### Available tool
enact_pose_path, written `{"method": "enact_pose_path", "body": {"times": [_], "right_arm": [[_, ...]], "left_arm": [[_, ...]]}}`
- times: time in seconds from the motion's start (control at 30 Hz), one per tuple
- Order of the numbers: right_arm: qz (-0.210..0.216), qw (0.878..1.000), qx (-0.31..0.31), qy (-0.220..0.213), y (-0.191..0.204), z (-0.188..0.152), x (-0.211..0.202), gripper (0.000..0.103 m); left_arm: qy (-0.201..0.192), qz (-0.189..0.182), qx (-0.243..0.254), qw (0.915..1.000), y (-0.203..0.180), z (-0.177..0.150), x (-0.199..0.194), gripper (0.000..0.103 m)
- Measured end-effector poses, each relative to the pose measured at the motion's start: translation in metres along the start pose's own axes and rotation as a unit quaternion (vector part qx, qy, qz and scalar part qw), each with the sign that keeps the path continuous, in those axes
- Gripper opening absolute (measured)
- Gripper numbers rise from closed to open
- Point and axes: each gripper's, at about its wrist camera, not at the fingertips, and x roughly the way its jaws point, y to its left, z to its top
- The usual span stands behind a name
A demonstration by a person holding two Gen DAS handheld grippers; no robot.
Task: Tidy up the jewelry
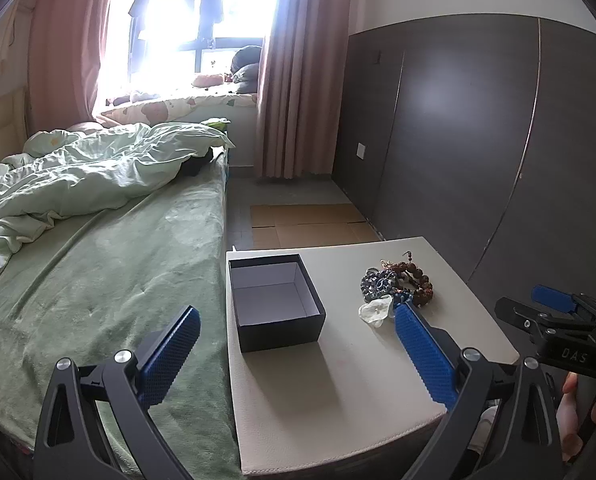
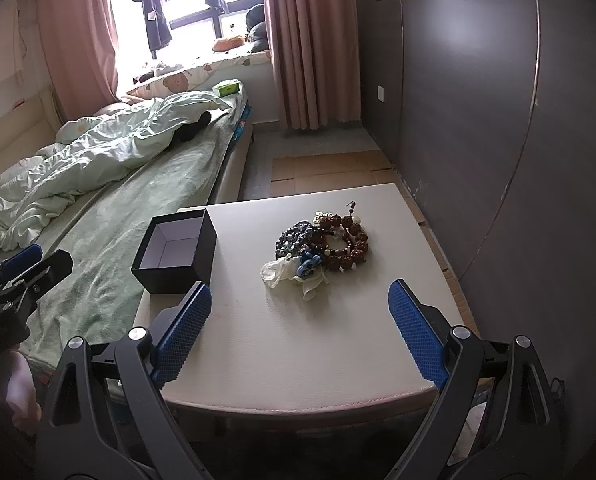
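A heap of bead bracelets (image 2: pixel 324 242), brown and dark blue, lies on the white table (image 2: pixel 282 344) with a pale white piece (image 2: pixel 276 271) at its near side. The heap also shows in the left wrist view (image 1: pixel 398 286). An open black box (image 2: pixel 176 250) with a white inside stands empty at the table's left edge; in the left wrist view it (image 1: pixel 276 302) sits ahead between the fingers. My left gripper (image 1: pixel 298 316) is open and empty near the table's front. My right gripper (image 2: pixel 300 294) is open and empty, short of the heap.
A bed with a green cover (image 1: pixel 98 280) and a rumpled quilt (image 1: pixel 78 172) lies against the table's left side. A dark wardrobe wall (image 2: pixel 498 120) stands at the right. Cardboard sheets (image 1: pixel 310 222) lie on the floor beyond the table.
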Motion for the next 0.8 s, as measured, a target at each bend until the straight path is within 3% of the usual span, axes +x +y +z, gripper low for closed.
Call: {"method": "enact_pose_path", "body": {"times": [0.8], "right_arm": [[-0.002, 1.0, -0.003, -0.002, 0.0008, -0.0011, -0.0022, 0.09]], "left_arm": [[-0.001, -0.001, 0.001, 1.0, -0.0013, -0.0001, 0.0008, 0.095]]}}
